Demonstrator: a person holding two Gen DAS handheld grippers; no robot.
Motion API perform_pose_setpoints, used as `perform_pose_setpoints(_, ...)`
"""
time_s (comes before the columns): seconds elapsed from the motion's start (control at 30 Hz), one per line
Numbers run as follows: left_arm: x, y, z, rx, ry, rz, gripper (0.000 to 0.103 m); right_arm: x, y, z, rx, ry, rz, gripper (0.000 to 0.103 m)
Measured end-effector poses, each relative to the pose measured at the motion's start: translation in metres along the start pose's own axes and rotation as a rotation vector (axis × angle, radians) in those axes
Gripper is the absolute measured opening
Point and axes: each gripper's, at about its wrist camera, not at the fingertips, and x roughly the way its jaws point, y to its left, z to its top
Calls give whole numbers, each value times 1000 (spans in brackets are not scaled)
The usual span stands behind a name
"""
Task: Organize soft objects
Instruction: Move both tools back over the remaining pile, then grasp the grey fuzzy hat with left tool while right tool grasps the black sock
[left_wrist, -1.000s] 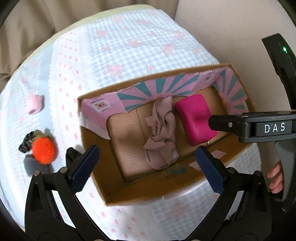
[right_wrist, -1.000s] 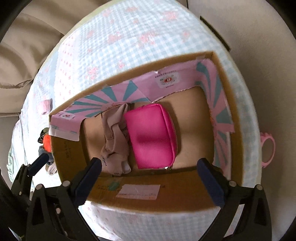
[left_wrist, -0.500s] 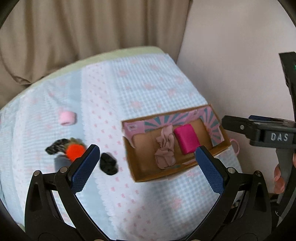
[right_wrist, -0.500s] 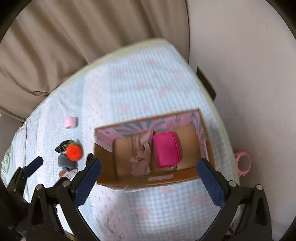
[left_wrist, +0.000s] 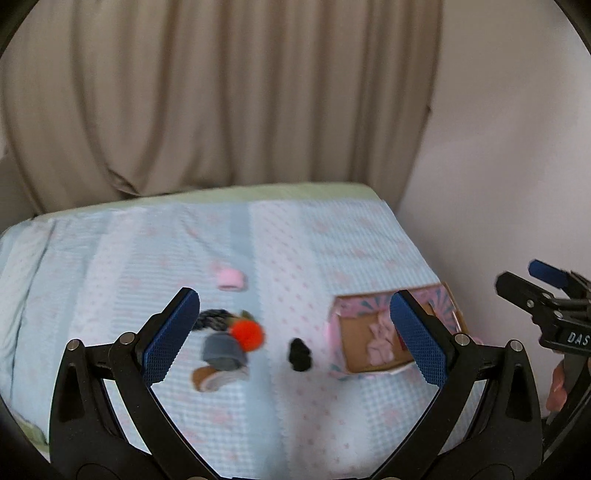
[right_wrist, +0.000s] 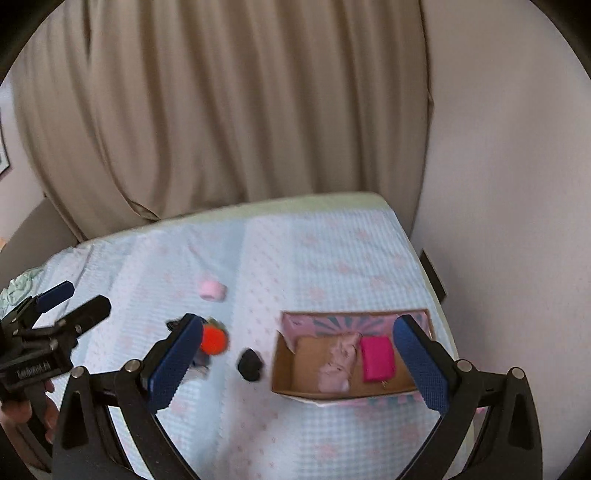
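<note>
Both grippers pulled back, left gripper (left_wrist: 293, 332) and right gripper (right_wrist: 297, 356) agape, cardboard box (right_wrist: 284, 373) blurred

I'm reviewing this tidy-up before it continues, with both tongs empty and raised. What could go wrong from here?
The orange pompom lies bunched against a grey item, so one grab may catch both. The cardboard box sits near the bed's right edge and could be nudged toward it. The small black item lies beside the box wall, which could block the tongs.
</note>
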Motion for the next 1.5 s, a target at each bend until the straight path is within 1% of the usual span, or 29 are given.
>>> perform_pose_setpoints(0.13,-25,38,-4,-40,-49,45,103,-14,28,-3,-34,-67,2,102)
perform_pose_setpoints(0.27,-35,69,-12,-74,-59,71,103,-12,51,-11,-61,-102,17,102)
perform_pose_setpoints(0.47,-30,106,-26,-87,-23,81,103,8,84,-20,-59,-85,42,102)
perform_pose_setpoints(0.63,-8,132,-38,-68,40,67,103,35,107,-33,-39,-44,32,102)
perform_pose_setpoints(0.73,19,148,-49,-52,88,49,103,57,120,-44,-28,-19,18,102)
perform_pose_setpoints(0.8,43,158,-58,-43,135,39,102,77,128,-54,-21,3,9,102)
perform_pose_setpoints(0.9,78,173,-71,-47,196,3,103,104,138,-69,-8,26,-14,102)
perform_pose_setpoints(0.97,100,179,-79,-38,221,-12,102,126,143,-82,12,46,-24,102)
perform_pose_setpoints(1.03,126,180,-87,-10,248,-31,102,149,146,-98,29,68,-27,102)
perform_pose_setpoints(1.1,158,182,-101,22,285,-34,102,177,146,-116,48,119,-17,102)
perform_pose_setpoints(1.13,173,184,-107,22,305,-42,102,189,146,-126,50,136,-17,102)
perform_pose_setpoints(1.23,217,193,-125,-11,356,-98,102,229,145,-155,26,175,-40,102)
perform_pose_setpoints(1.37,264,189,-146,-25,403,-129,102,272,138,-181,44,200,-76,101)
perform_pose_setpoints(1.43,282,183,-154,-31,410,-138,102,291,133,-192,37,206,-98,96)
perform_pose_setpoints(1.5,297,176,-162,-25,408,-134,102,308,130,-200,17,207,-124,95)
